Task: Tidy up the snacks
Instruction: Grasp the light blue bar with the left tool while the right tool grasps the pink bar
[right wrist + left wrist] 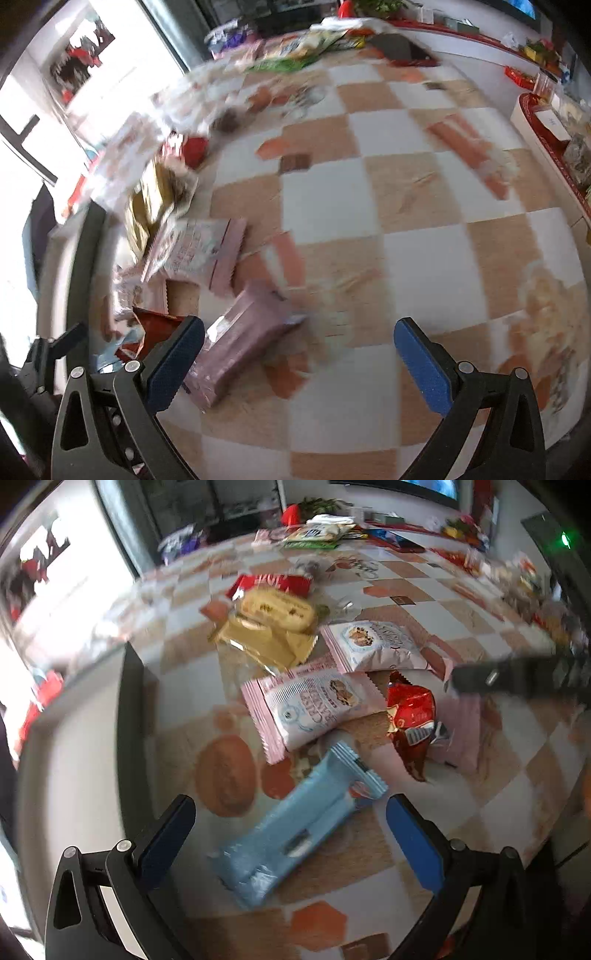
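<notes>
While both pictures are smeared with motion blur, the layout on the checked counter is plain enough. In the left wrist view the left gripper has its jaws spread wide, and a light blue snack bar lies flat on the counter between them at the lower middle of the frame, touched by neither jaw so far as I can tell. Just above it sits a pink-and-white cookie packet, with a second packet of the same kind beyond it toward the upper right. A crumpled red wrapper rests just to the right of the nearer packet. Further up, a yellow biscuit pack overlaps a red pack. At the right edge a dark bar, which looks to be part of the other gripper, reaches into the frame.

In the right wrist view the right gripper also has its jaws spread apart and holds nothing. A mauve packet lies on the counter beside the left jaw, tilted diagonally. The snack heap fills the left side of that frame, the pink packet on top. A red-rimmed tray curves along the upper right edge.
</notes>
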A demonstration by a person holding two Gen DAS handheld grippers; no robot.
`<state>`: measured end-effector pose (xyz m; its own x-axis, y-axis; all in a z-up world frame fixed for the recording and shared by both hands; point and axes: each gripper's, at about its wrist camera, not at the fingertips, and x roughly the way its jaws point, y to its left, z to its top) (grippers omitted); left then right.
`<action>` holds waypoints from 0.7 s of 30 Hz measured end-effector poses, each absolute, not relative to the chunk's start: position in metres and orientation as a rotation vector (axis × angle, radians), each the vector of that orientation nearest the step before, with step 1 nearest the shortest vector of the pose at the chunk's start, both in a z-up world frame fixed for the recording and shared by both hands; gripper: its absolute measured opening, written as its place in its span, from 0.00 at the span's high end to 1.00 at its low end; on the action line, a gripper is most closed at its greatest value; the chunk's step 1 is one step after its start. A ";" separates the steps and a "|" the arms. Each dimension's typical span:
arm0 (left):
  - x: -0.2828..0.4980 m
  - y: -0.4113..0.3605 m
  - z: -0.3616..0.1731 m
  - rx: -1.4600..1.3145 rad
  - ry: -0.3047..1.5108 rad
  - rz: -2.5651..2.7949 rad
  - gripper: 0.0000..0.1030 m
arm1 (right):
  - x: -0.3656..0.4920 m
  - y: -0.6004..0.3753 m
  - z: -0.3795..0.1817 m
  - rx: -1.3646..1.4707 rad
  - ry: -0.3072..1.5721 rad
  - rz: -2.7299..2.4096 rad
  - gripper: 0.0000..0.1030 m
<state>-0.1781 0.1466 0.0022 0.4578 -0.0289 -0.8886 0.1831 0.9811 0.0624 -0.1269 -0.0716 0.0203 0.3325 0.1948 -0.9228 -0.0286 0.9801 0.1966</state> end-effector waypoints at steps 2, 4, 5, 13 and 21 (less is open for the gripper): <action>-0.180 0.148 -0.001 0.072 1.122 -0.169 0.00 | -0.126 -0.057 0.016 0.060 1.224 0.128 0.00; -0.189 0.141 0.000 0.085 1.078 -0.163 0.00 | -0.130 -0.051 0.013 -0.010 1.221 0.145 0.00; -0.193 0.137 0.000 0.080 1.072 -0.185 0.00 | -0.133 -0.054 0.012 -0.019 1.227 0.153 0.00; -0.196 0.136 0.004 0.084 1.092 -0.181 0.00 | -0.145 -0.106 0.009 -0.065 1.229 0.079 0.00; -0.181 0.144 0.001 0.113 1.124 -0.201 0.00 | -0.156 -0.105 0.009 -0.084 1.116 0.106 0.00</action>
<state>-0.1814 0.1440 0.0011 0.4163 -0.1025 -0.9034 0.2163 0.9763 -0.0111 -0.1564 -0.1050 0.0085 0.4350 0.0425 -0.8994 -0.1268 0.9918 -0.0144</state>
